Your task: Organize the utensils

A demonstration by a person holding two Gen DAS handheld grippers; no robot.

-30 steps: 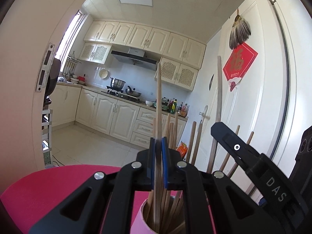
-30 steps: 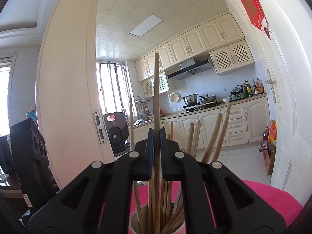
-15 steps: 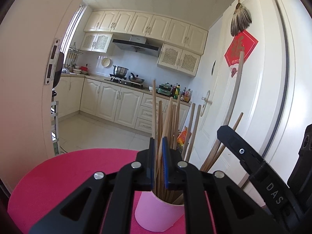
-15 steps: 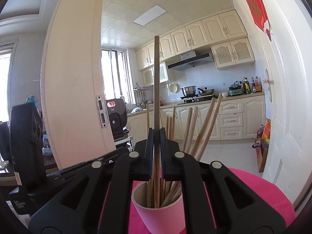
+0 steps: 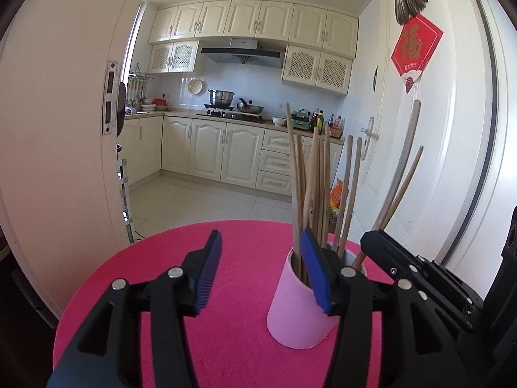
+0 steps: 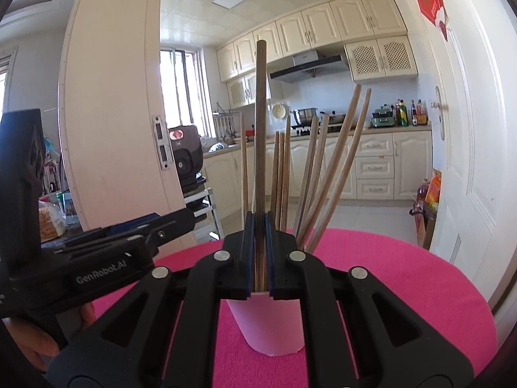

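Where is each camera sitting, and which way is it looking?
Left wrist view: sits on the left hand-held gripper, looking along its open blue-padded fingers at the pink cup of wooden chopsticks on the round pink table; the right hand-held gripper's black body shows at the right.
Right wrist view: sits on the right hand-held gripper, shut on one dark wooden chopstick above the cup; the left hand-held gripper's body and a hand show at the left.
Both share the cup, the table and the kitchen behind.
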